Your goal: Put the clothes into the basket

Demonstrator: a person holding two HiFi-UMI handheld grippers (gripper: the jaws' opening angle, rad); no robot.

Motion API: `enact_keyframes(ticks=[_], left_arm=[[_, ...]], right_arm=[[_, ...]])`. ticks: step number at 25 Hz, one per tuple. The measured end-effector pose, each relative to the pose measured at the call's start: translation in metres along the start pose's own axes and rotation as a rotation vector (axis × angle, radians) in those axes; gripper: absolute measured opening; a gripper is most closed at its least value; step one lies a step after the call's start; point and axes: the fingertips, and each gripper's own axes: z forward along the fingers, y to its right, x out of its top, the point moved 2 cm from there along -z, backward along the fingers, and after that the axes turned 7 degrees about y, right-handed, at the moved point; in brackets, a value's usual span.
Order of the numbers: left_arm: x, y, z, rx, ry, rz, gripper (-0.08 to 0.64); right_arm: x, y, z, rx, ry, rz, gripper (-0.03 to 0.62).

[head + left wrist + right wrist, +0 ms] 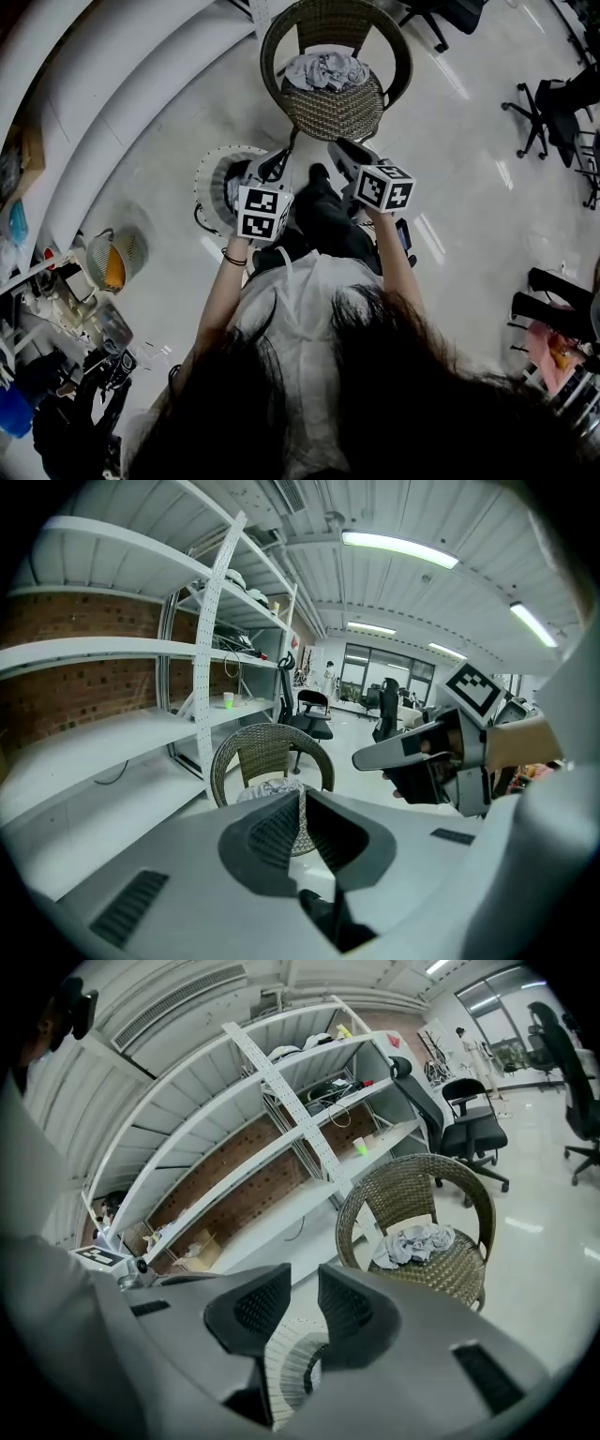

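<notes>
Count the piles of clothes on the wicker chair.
1: a crumpled gray heap of clothes lies on the seat of the wicker chair, toward the backrest. Its folds may hide more than one garment.

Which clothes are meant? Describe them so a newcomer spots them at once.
Find the round wicker chair beside the white shelving. On its seat lies a crumpled grey garment, the only cloth there, pale against the dark weave.
</notes>
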Motion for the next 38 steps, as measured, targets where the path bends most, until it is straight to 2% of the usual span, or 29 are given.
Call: enact_keyframes(ticks=[5, 11, 18, 25, 32, 33, 36, 38], left_arm=[[0.009, -0.006, 0.056, 0.051, -0.038, -0.033, 0.029], [0.014, -0.038, 0.109, 0.116, -0.08, -0.071, 0.029], [0.0, -0.071, 0.152, 0.178, -0.133, -0.122, 0.029], [-0.029, -0.094, 0.196, 0.215, -0.189, -0.141, 0.029], [-0.051, -0.11, 0.236, 0.212, -0.224, -0.129, 0.029], [-0.056, -0.111, 0.24, 0.21, -0.232, -0.13, 0.029], [-0.076, -0.116, 0.249, 0.209, -0.27, -0.132, 0.029], [-0.09, -0.12, 0.254, 0.207, -0.299, -0.135, 0.029]], right_arm=[[0.024, 0.058, 0.026, 0.004, -0.059, -0.002, 0.1], [0.041, 0.119, 0.082, -0.005, -0.142, 0.018, 0.1], [0.042, 0.184, 0.156, -0.008, -0.24, -0.002, 0.1], [0.024, 0.25, 0.219, -0.032, -0.335, -0.114, 0.1], [0.008, 0.3, 0.278, 0.007, -0.42, -0.315, 0.103], [0.007, 0.307, 0.286, 0.013, -0.43, -0.331, 0.119], [0.002, 0.326, 0.314, 0.023, -0.452, -0.371, 0.225], [-0.001, 0.338, 0.331, 0.005, -0.462, -0.416, 0.255]])
